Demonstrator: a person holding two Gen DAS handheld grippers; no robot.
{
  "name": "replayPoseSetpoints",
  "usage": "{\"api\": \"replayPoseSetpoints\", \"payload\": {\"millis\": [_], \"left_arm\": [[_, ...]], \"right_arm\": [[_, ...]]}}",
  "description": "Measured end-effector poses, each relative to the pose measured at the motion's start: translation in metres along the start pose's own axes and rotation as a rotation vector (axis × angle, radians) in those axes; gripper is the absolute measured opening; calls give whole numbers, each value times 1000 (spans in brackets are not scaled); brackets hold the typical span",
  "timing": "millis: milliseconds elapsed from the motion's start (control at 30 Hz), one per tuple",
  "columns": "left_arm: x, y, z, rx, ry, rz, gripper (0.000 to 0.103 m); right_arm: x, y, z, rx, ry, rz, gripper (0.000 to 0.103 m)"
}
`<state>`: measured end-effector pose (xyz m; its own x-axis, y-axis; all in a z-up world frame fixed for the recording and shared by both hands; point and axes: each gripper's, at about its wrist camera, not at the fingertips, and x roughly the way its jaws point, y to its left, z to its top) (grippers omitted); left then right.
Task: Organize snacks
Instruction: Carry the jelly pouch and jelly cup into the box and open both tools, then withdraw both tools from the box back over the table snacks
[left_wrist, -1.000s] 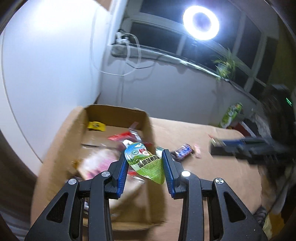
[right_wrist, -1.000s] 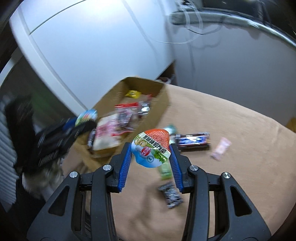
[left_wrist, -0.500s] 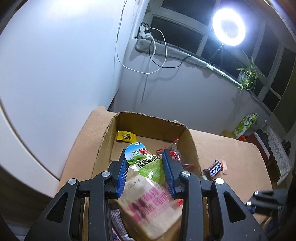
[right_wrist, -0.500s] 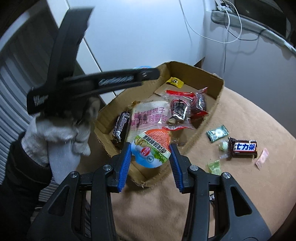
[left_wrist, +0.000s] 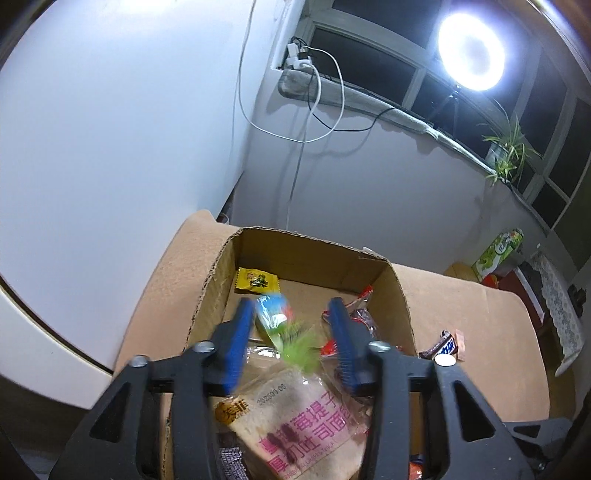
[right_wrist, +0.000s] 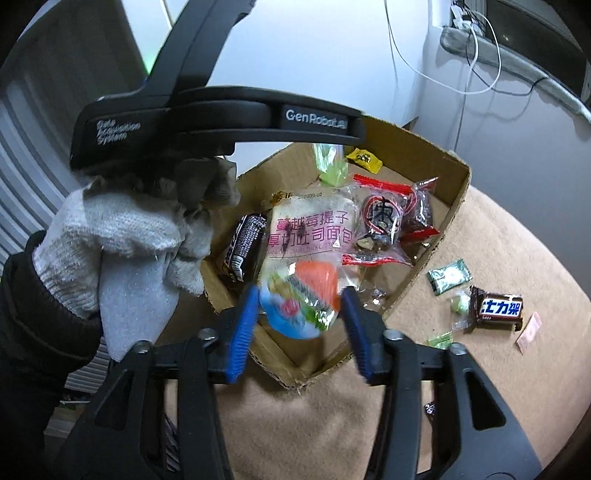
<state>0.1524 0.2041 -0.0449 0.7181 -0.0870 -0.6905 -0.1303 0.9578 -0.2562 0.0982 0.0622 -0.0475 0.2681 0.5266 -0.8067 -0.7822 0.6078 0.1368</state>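
Note:
An open cardboard box (left_wrist: 218, 280) (right_wrist: 452, 210) on a tan table holds a bread bag (left_wrist: 299, 417) (right_wrist: 310, 229), red-trimmed packets (right_wrist: 388, 218), a dark bar (right_wrist: 245, 245) and a yellow candy (left_wrist: 256, 280) (right_wrist: 364, 158). My left gripper (left_wrist: 291, 325) is open above the box; a blurred green pouch (left_wrist: 288, 332) (right_wrist: 328, 162) is loose between its fingers. My right gripper (right_wrist: 299, 310) is open over the box's near corner; a blurred orange-topped pouch (right_wrist: 299, 299) is loose between its fingers.
On the table right of the box lie a chocolate bar (right_wrist: 498, 306) (left_wrist: 443, 345), a green candy (right_wrist: 448, 275), a pink wrapper (right_wrist: 530, 332) and small sweets. My gloved left hand (right_wrist: 122, 251) and its gripper body cross the right view. White walls stand behind.
Both grippers have opened over the box. The green pouch and the orange-topped pouch have slipped free and are blurred in motion, dropping toward the box.

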Motion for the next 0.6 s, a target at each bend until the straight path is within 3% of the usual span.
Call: {"api": "replayPoseSetpoints", "payload": {"millis": [67, 100, 600], "left_arm": [[-1, 3, 0, -10, -4, 6, 67], [-2, 4, 0, -9, -4, 6, 67], [-22, -7, -2, 7, -46, 1, 67]], "right_arm": [[-4, 2, -1, -12, -22, -17, 79], [-6, 4, -1, -18, -32, -21, 80], [-34, -4, -11, -18, -71, -13, 80]]}}
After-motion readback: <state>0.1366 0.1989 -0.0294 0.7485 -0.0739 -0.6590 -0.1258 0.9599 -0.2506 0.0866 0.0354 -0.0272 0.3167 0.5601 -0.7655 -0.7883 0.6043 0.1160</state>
